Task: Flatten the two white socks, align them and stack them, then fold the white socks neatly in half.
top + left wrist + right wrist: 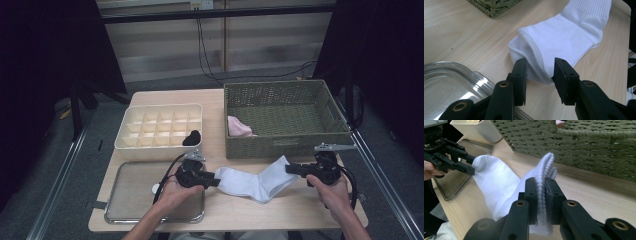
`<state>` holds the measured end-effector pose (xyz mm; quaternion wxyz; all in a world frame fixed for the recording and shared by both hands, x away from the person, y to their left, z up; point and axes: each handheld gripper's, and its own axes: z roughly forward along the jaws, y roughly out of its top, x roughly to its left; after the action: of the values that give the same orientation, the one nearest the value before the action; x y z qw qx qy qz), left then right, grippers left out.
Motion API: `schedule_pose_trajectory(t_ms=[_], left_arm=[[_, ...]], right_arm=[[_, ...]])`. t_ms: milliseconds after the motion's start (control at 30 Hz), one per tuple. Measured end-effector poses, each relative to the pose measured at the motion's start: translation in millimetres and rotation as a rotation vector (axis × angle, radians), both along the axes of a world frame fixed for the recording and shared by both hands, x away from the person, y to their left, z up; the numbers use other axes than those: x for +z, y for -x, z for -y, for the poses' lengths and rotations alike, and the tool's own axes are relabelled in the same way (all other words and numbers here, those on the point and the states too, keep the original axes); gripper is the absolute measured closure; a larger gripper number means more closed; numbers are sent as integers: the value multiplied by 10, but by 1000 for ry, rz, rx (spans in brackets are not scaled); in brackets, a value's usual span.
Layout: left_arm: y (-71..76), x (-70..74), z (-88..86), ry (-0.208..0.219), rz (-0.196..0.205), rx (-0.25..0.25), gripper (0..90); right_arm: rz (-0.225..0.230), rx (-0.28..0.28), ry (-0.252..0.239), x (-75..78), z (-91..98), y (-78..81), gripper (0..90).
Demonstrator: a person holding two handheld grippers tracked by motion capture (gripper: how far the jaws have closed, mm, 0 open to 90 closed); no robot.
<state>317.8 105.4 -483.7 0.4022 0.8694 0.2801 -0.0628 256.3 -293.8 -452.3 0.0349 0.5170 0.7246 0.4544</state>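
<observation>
High view: both grippers are holding one white sock (pixel 252 181) stretched flat on the table (pixel 295 207), between the clear tray (pixel 131 207) and the wicker basket (pixel 285 117). Left gripper (pixel 216 180) is sitting at the toe end, right gripper (pixel 291 169) at the ribbed cuff. Looks like the step in hand is straightening or folding the sock before it is going into a cell of the cream divider box (pixel 160 125); a dark rolled item (pixel 192 137) is already sitting in one cell. A pink cloth (pixel 239 127) is lying in the basket's left end. Jaw contact is too small to read from up here

Left gripper view: jaws are standing spread on either side of the toe end of the sock (pixel 559 40), pads touching the bunched fabric; whether they are really pinching or just bracketing it, can't tell. Tray edge (pixel 456 72) is getting cut off bottom-left, basket corner (pixel 494 6) at the top

Right gripper view: jaws are pressed together on the doubled cuff of the sock (pixel 499 180), firm pinch. Left gripper (pixel 470 171) is showing farther off at the toe. Basket wall (pixel 586 147) is blocking everything behind it

Next move, my guess: carrying the cuff over toward the toe needs the left end anchored, so that grip wants confirming first
</observation>
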Motion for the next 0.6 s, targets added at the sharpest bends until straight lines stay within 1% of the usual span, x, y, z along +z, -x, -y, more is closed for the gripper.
schedule_pose_trajectory(t_ms=[233,367,467,600], left_arm=[[4,2,16,0,-4,-9,631],[7,13,17,8,-8,-3,631],[15,15,19,3,0,-10,635],[29,9,26,5,-3,-10,629]], right_arm=[[9,15,-2,32,-43,-11,816],[11,23,-6,62,-88,-22,817],[17,29,-9,91,-123,-27,816],[26,34,-13,112,-150,-30,816]])
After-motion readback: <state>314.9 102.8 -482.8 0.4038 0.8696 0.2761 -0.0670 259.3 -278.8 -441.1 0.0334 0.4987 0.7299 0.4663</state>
